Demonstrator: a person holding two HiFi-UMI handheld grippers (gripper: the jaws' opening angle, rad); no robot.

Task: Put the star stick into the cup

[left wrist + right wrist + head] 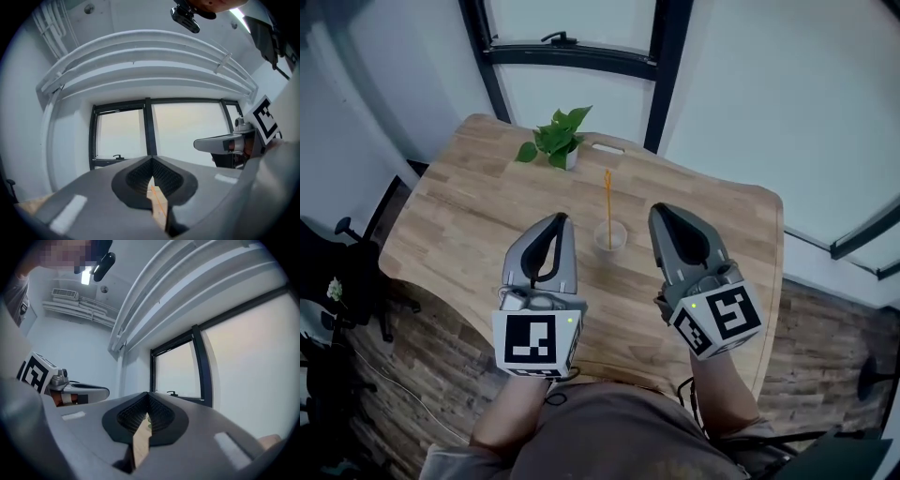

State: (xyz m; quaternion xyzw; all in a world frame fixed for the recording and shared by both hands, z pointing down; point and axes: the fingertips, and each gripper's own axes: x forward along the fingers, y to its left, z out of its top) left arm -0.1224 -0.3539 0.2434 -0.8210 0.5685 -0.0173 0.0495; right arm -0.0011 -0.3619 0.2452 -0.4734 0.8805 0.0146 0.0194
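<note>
The star stick (607,202) is seen standing in the cup (610,236), its lower end inside and its thin orange shaft rising above the rim, tilted slightly; the cup is set on the wooden table (469,216), near the middle, with a small potted plant (558,136) placed beyond it at the far edge.

The left gripper (561,221) is held just left of the cup and the right gripper (662,212) just right of it; the cup and stick are thus found between the two, a little ahead of the tips, and are touched by neither.

In the left gripper view the jaws are seen brought together at their tips, with only a narrow slit left behind the ribbed pads (133,180); wood grain and a thin orange line are glimpsed through that slit; nothing is gripped. In the right gripper view the jaws are likewise closed tip to tip, the pads (161,416) meeting above a sliver of table; nothing is held there either.
</note>
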